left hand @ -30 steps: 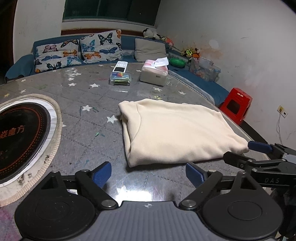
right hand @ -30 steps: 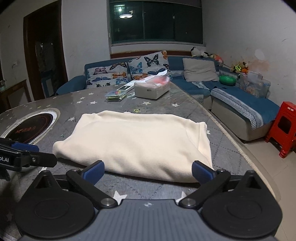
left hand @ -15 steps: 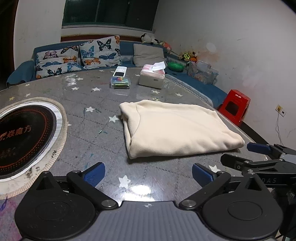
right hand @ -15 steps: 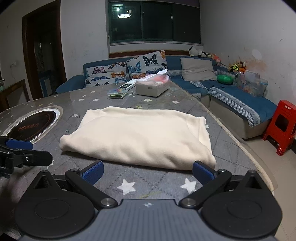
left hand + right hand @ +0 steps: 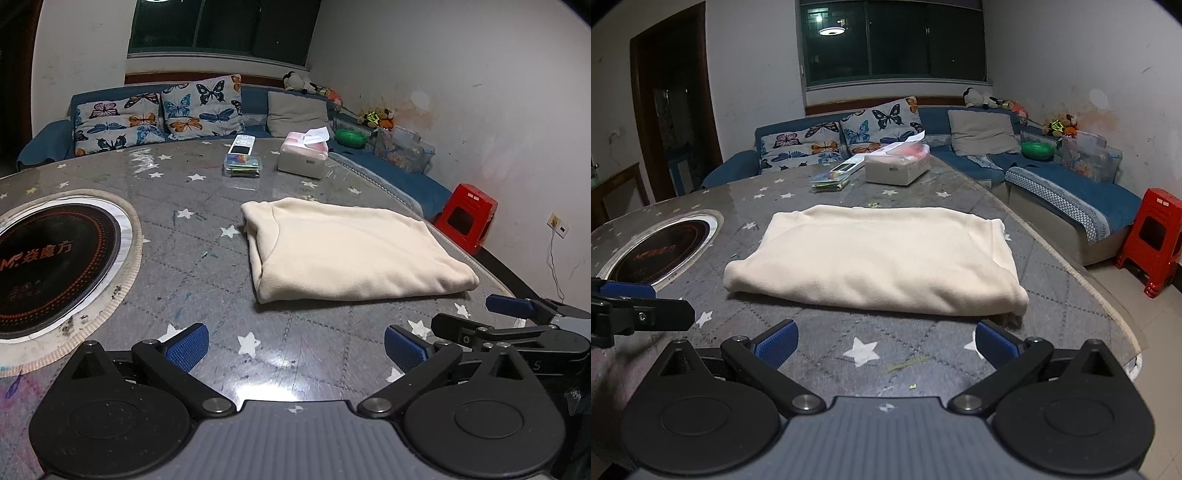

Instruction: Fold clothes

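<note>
A cream garment (image 5: 351, 251) lies folded into a thick rectangle on the grey star-patterned table (image 5: 207, 266). In the right wrist view the same garment (image 5: 879, 258) fills the middle of the table. My left gripper (image 5: 295, 345) is open, its blue pads wide apart over bare table, a short way in front of the garment's near edge. My right gripper (image 5: 884, 341) is open too and holds nothing, also clear of the cloth. Each gripper shows at the edge of the other's view: the right one (image 5: 491, 317) and the left one (image 5: 657, 304).
A round black cooktop (image 5: 48, 258) is set into the table at the left. A small clear box (image 5: 242, 166), a remote (image 5: 241, 145) and a tissue box (image 5: 304, 155) sit at the far side. A blue sofa (image 5: 1052, 184) and a red stool (image 5: 1152, 240) stand beyond the table edge.
Both grippers have drawn back from the garment, so more bare table shows before its near edge. The left jaws stand a little wider than before. The garment has not moved.
</note>
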The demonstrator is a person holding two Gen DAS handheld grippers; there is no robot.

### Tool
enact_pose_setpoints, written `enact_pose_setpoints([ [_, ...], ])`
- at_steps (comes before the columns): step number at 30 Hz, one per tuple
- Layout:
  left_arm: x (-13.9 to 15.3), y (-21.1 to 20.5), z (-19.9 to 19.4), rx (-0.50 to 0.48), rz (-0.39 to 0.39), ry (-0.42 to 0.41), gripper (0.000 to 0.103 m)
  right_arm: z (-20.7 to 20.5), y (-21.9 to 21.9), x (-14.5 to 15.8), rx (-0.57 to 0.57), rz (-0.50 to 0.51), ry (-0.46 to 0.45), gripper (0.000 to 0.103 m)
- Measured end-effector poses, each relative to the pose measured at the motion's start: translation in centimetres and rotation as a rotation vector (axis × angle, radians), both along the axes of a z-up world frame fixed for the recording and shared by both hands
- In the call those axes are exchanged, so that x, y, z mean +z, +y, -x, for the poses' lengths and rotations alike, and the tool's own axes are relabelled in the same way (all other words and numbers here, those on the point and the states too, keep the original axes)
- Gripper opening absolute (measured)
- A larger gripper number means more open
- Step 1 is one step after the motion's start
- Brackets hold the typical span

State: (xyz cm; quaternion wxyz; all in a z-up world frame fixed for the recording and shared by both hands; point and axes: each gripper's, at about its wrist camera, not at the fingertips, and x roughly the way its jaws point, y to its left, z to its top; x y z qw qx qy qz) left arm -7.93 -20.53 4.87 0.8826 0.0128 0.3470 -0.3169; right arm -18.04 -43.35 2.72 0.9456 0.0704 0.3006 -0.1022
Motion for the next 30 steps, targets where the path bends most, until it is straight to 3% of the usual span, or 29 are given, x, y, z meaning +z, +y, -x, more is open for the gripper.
enact_pose_setpoints([
  [30,-0.3,0.4,1.4,0.009,-0.023,-0.017,0.103,0.8,1.3,-0.3,-0.015,0.000,-0.009,0.103],
])
